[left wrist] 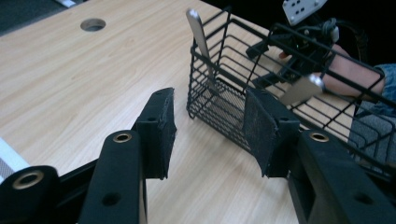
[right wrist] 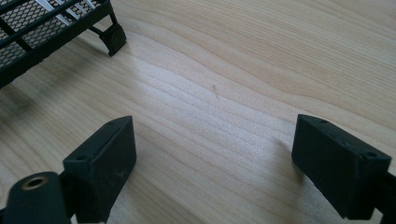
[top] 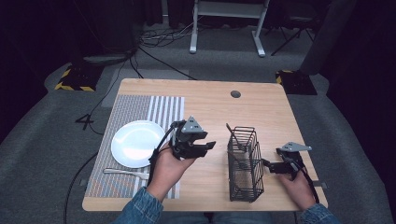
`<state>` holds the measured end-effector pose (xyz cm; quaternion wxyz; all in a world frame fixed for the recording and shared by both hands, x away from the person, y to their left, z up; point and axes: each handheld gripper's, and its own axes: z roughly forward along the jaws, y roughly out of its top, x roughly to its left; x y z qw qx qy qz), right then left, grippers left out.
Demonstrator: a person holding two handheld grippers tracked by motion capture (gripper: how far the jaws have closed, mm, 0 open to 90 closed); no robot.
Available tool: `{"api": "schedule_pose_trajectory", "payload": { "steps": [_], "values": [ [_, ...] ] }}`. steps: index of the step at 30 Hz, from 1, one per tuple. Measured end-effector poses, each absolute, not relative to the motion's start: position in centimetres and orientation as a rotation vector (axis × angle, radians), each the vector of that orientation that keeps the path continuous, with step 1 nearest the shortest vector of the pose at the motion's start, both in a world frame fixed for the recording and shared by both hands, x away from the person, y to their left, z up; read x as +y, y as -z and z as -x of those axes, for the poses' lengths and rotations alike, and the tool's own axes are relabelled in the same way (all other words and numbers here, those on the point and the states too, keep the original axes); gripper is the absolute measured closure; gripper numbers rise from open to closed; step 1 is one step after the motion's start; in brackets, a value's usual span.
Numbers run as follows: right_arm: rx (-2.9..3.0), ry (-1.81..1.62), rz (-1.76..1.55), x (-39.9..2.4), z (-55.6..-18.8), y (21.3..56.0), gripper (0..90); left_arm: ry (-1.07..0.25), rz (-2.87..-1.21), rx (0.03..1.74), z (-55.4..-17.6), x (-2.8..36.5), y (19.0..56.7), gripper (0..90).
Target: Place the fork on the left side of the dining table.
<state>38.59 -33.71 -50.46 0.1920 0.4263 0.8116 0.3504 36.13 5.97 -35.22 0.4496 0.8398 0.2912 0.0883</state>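
Left gripper (top: 207,146) mid-worktop, jaws wide, empty — just left of the wire basket (top: 245,163) near the front edge. Right gripper (top: 267,164) beside the basket's right wall, jaws wide, empty. Utensil handle (left wrist: 200,39) stands in the basket. Plate (top: 137,143) and fork (top: 125,173) on the striped mat (top: 135,112), left side.

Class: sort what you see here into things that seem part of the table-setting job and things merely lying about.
Likely in the job: wire basket; utensil in basket; fork; plate; placemat; left gripper; right gripper.
Lying about: floor cables; white frame.
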Motion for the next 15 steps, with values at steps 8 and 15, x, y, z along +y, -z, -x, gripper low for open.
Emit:
{"api": "schedule_pose_trajectory", "payload": {
  "steps": [8,15],
  "values": [
    [2.278,-0.983,-1.199,-33.7,-38.6,50.5,13.7,-0.216,-2.084,0.688,-37.9,4.4,34.3,52.9],
    [2.275,-0.983,-1.203,-33.7,-38.6,50.5,13.7,-0.201,-2.087,0.68,-39.1,3.5,34.3,52.8]
  ]
}}
